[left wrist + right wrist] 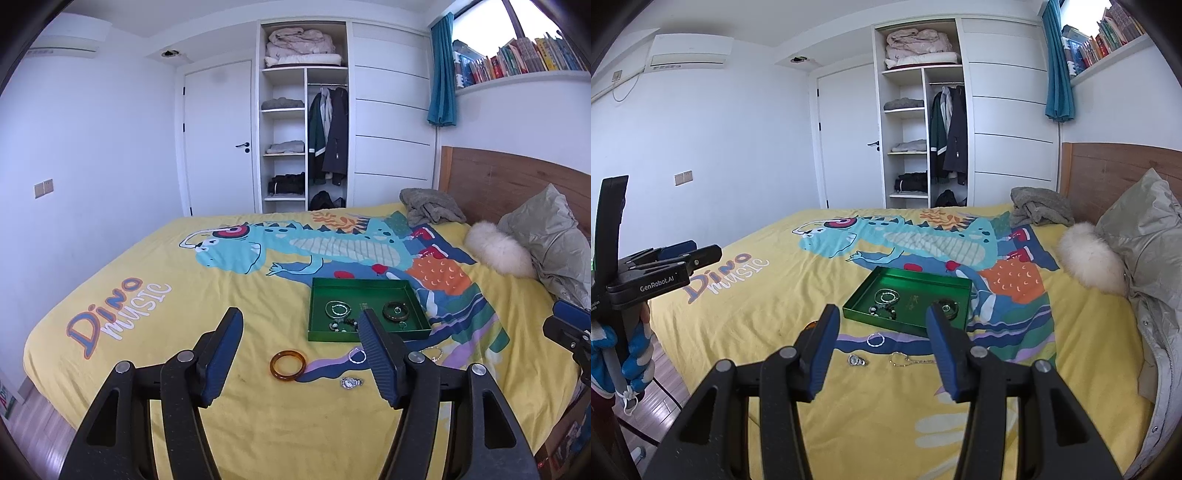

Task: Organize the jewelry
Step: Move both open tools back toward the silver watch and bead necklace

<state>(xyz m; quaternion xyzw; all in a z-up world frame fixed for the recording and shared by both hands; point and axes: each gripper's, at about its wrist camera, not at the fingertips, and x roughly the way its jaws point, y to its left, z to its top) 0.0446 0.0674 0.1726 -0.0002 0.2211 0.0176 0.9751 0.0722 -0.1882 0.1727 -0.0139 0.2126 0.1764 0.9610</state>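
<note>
Jewelry beside green tray

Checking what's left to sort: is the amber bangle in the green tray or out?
Out. The amber bangle lies on the yellow bedspread, outside the green tray.

Green tray; amber bangle; yellow bedspread with blue dinosaur print; teal curtain

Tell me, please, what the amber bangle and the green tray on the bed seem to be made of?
Amber bangle: probably resin or glass, glossy and translucent.
Green tray: perhaps lacquered card or metal; thin straight walls, smooth sheen.
</note>
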